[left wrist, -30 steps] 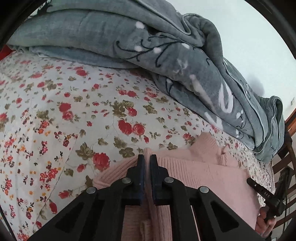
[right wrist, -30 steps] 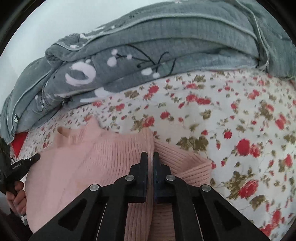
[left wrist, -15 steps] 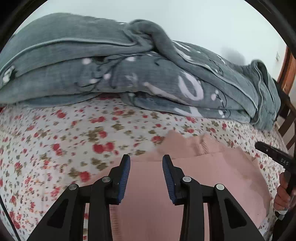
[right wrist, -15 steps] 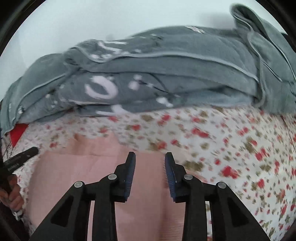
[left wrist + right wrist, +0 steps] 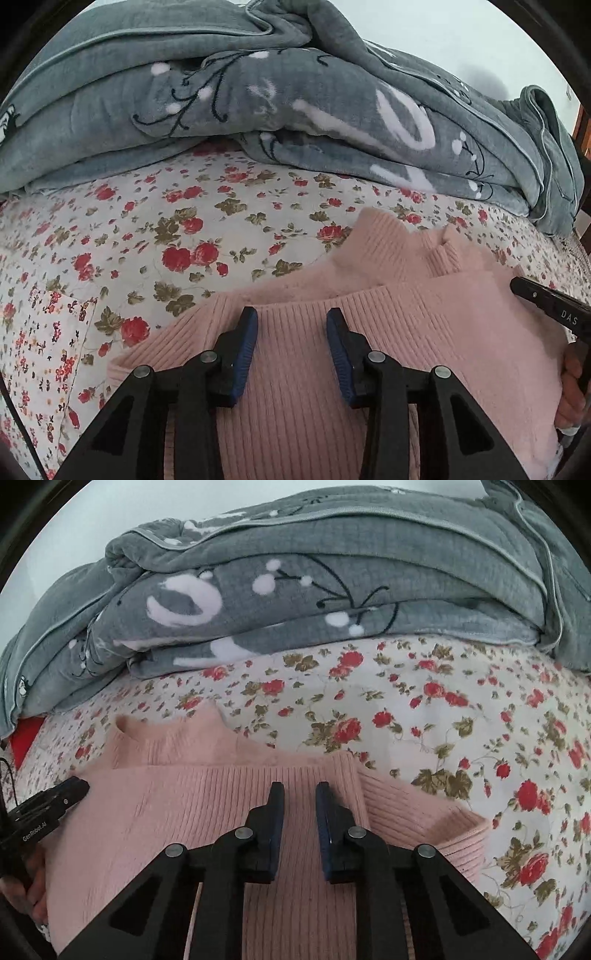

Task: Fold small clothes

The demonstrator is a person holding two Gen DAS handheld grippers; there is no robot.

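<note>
A pink ribbed knit sweater [image 5: 424, 332] lies folded on the flowered bedsheet, its collar toward the blanket. It also shows in the right wrist view [image 5: 184, 812]. My left gripper [image 5: 291, 314] is open and empty just above the folded hem edge on the sweater's left part. My right gripper [image 5: 299, 788] is open and empty above the hem edge on the right part. The right gripper's finger shows at the right edge of the left wrist view [image 5: 546, 302]; the left gripper's finger shows at the left of the right wrist view [image 5: 55, 801].
A folded grey blanket [image 5: 258, 92] with white and black patterns lies piled along the back of the bed, also in the right wrist view [image 5: 332, 572]. The flowered sheet [image 5: 147, 240] spreads around the sweater. A wooden frame [image 5: 581, 125] shows at far right.
Both grippers were shut on the sweater's hem a second ago. They have opened and let it go; the folded-over layer now lies flat on the sweater.
</note>
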